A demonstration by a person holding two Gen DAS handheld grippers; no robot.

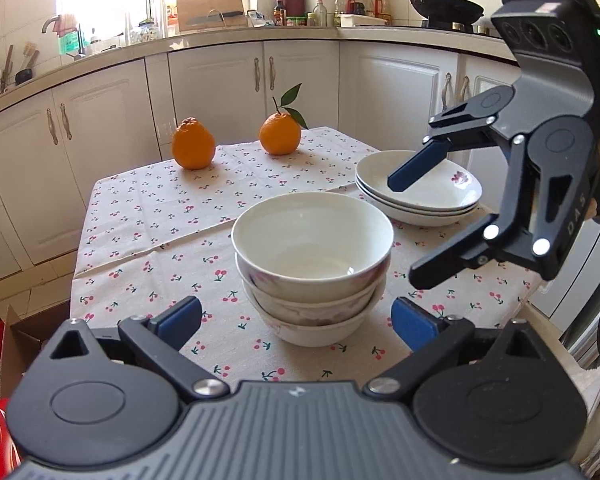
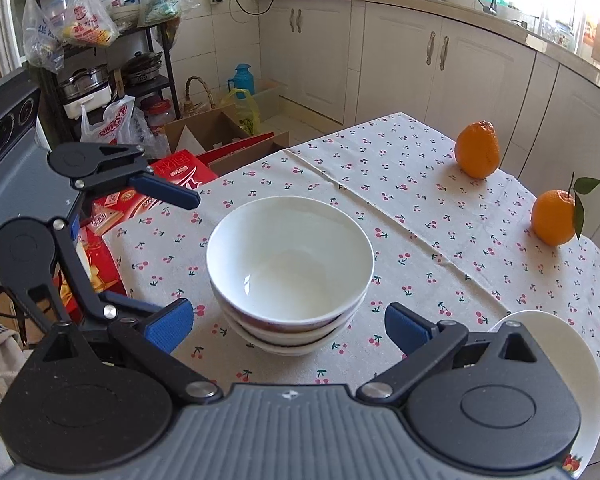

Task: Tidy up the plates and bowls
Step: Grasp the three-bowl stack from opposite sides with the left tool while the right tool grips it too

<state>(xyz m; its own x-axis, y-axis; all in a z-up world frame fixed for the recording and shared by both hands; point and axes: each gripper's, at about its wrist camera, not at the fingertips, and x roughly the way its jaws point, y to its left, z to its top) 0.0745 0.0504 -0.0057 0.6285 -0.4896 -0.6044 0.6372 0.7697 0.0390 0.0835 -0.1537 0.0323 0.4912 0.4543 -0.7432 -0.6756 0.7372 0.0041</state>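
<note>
Between the spread, empty jaws of both the left tool (image 1: 296, 318) and the right tool (image 2: 288, 322), the bowl stack (image 1: 312, 268) stands; it could be toppled by a careless withdrawal.

Looking down close from opposite sides. Sharing the stacked white ceramic bowls (image 1: 312, 272) (image 2: 290, 272) on the cherry-print clothed table (image 1: 148, 240) (image 2: 440, 240).

Two oranges (image 1: 193, 144) on cherry-print tablecloth (image 1: 148, 216)

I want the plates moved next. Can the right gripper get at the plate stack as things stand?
Probably yes: the right gripper is open and empty, its upper finger above the plate stack, with nothing between them.
</note>
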